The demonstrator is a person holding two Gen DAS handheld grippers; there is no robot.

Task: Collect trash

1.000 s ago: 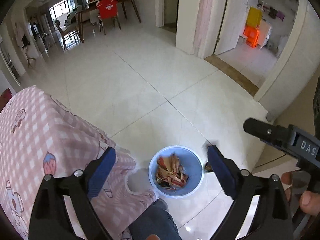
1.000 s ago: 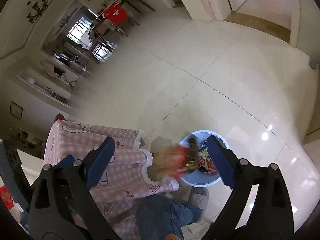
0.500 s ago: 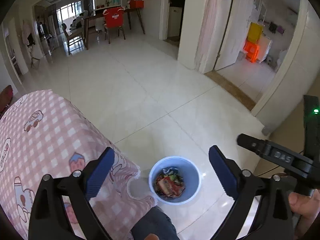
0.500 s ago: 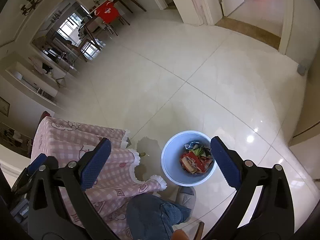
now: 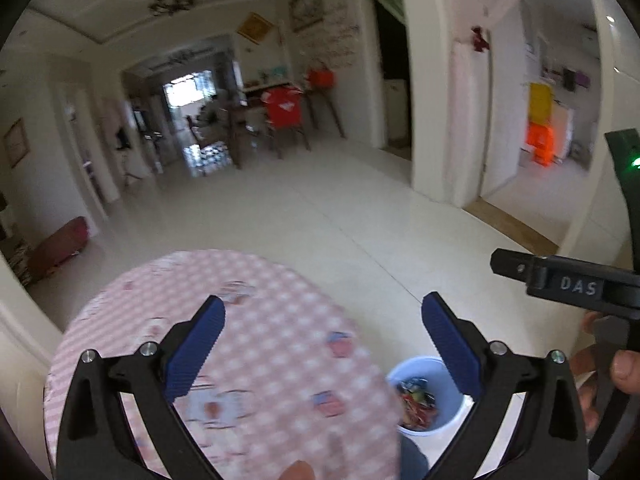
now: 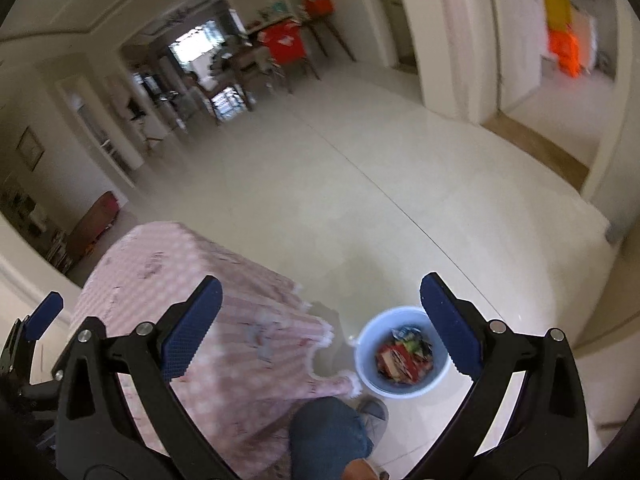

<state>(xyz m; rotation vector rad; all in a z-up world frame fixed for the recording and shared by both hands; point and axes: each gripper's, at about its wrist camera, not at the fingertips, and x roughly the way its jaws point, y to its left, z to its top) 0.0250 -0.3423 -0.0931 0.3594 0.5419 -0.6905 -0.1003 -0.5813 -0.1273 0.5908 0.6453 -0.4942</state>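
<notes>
Below, my left claw (image 5: 322, 340) and right claw (image 6: 320, 320) both gaped wide, empty; the round blue plastic bin (image 6: 370, 376) of crinkled wrappers (image 6: 404, 358) sat beside the gingham-draped counter (image 6: 240, 320).

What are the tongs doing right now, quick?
Left tongs: open, holding nothing.
Right tongs: open, holding nothing.

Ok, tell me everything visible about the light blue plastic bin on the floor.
The light blue round plastic bin stands upright and lidless on the pale tiled floor, beside the hanging edge of the pink checked tablecloth. It holds a heap of colourful crumpled wrappers, mostly red. A grey shoe sits close to its near side; contact is unclear. Neither gripper touches it.
</notes>
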